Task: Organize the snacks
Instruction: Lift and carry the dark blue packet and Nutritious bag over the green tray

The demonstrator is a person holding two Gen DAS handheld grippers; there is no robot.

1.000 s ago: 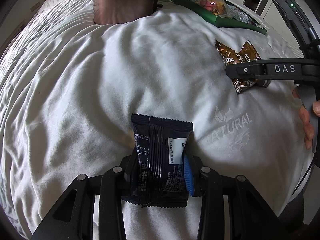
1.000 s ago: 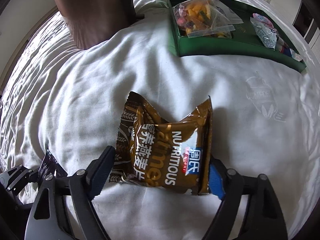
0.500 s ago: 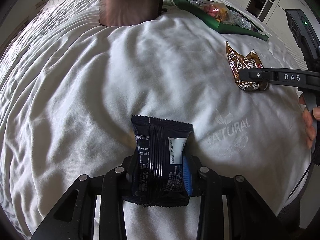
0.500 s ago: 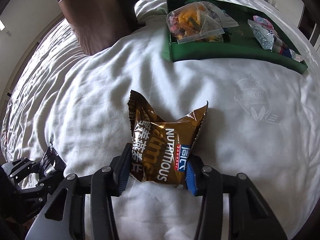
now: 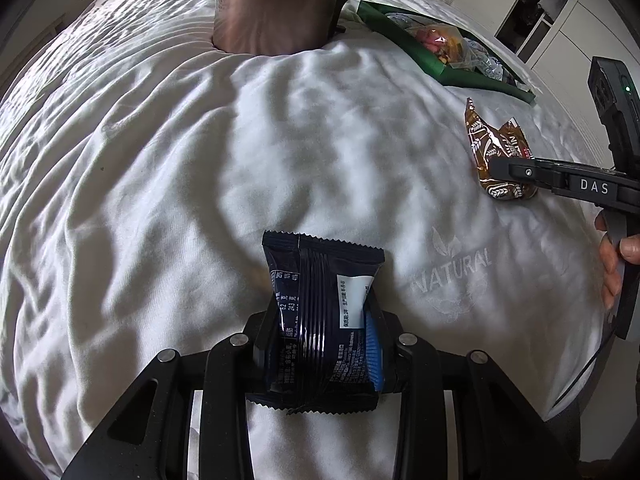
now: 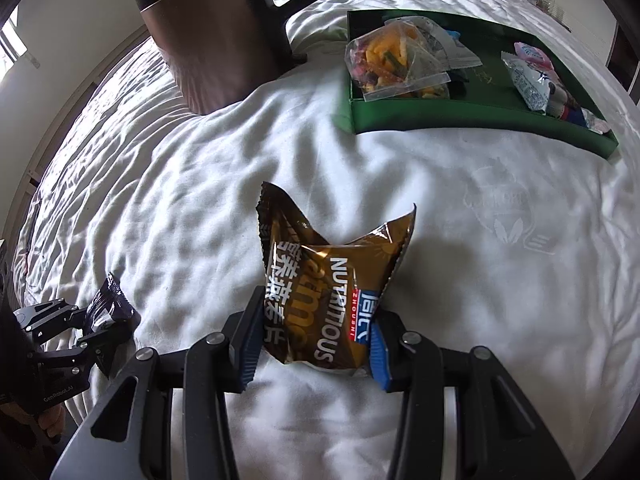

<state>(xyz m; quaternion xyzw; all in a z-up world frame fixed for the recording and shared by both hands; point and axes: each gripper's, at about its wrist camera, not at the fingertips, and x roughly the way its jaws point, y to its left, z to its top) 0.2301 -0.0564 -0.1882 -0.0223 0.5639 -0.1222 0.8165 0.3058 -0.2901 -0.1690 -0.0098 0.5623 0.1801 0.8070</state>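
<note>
Got one snack in each hand right now. My left gripper [image 5: 324, 344] has its fingers clamped on a dark packet [image 5: 320, 316], squeezed by its sides near the bottom so the top sticks out forward. My right gripper [image 6: 316, 336] has its fingers pinched on a brown oatmeal packet [image 6: 328, 292] the same way, and the foil crumples in where it's squeezed. Both packets hang just over the white bedsheet [image 5: 160, 160], I'd guess so I can carry them over in one go. Farther back on the bed is the green tray [image 6: 460, 118] where the snacks belong. It already holds one clear bag of mixed colourful bits [image 6: 396, 62] and a few small wrapped things at the far right, too jumbled to count. Beside the tray stands one brown jug [image 6: 216, 36] with a black handle
</note>
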